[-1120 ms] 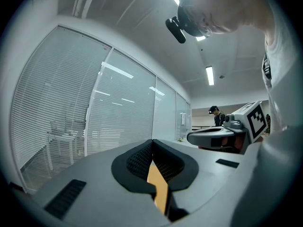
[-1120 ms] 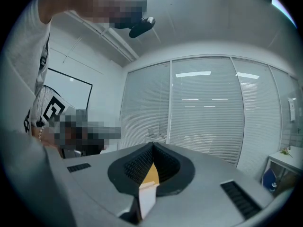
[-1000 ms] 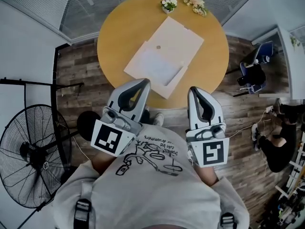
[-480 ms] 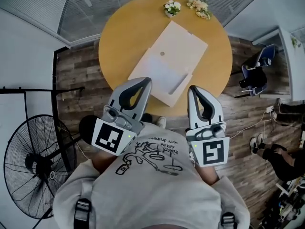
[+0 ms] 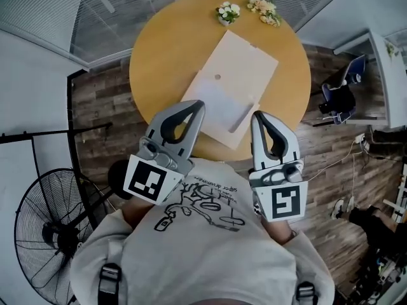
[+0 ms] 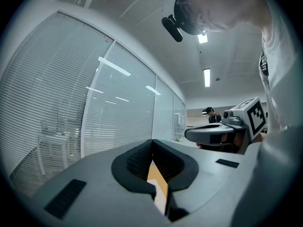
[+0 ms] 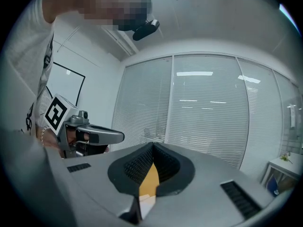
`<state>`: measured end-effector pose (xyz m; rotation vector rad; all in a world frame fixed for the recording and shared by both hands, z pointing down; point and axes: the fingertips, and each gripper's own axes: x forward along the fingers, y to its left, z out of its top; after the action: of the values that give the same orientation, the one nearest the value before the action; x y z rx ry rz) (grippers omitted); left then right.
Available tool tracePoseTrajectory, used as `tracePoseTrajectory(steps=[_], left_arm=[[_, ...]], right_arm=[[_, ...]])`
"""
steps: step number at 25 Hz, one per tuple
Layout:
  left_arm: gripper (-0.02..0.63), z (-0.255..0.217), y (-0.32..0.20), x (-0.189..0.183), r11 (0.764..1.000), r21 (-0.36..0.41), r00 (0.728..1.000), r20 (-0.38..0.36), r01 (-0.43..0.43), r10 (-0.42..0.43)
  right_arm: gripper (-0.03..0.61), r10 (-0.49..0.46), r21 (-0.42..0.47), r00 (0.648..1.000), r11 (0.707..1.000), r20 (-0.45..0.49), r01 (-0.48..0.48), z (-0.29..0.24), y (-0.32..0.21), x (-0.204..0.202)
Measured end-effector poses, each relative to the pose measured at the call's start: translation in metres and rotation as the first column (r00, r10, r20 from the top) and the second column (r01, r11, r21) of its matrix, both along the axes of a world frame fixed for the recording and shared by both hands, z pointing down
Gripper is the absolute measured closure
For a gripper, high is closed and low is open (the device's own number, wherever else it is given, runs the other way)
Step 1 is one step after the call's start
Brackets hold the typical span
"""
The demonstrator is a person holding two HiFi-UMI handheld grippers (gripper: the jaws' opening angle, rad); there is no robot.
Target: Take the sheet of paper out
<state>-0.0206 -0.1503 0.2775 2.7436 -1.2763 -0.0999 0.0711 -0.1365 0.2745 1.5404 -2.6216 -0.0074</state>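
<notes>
left gripper (image 5: pixel 194 107) and right gripper (image 5: pixel 259 118) both have jaws pressed together, empty, with the sheet of paper (image 5: pixel 219 101) just ahead between them, its folder (image 5: pixel 245 59) stretching far-right across the table (image 5: pixel 159 43)

Ceiling strip lights (image 6: pixel 207 77) are lighting rm evenly, soft shadows; fisheye is bending edges w/ dark vignette corners.

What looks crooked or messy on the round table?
The white folder lies slantwise across the table. A paler sheet shows at its near end, and its near corner sits right by the table's edge. The flowers stand tidy at the far rim. Nothing looks spilled or broken.
</notes>
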Motion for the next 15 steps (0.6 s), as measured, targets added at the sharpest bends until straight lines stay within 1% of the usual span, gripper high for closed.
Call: tracePoseTrajectory(steps=[8, 15], left_arm=[[0.592, 0.013, -0.023, -0.009, 0.998, -0.016, 0.999, 0.0, -0.053, 0.053], [0.593, 0.022, -0.036, -0.012, 0.997, -0.02, 0.997, -0.001, -0.073, 0.073]], right_arm=[[0.571, 0.032, -0.01, 0.999, 0.999, -0.022, -0.032, 0.013, -0.02, -0.012], [0.569, 0.025, -0.015, 0.999, 1.0, -0.047, -0.025, 0.031, -0.037, -0.016]])
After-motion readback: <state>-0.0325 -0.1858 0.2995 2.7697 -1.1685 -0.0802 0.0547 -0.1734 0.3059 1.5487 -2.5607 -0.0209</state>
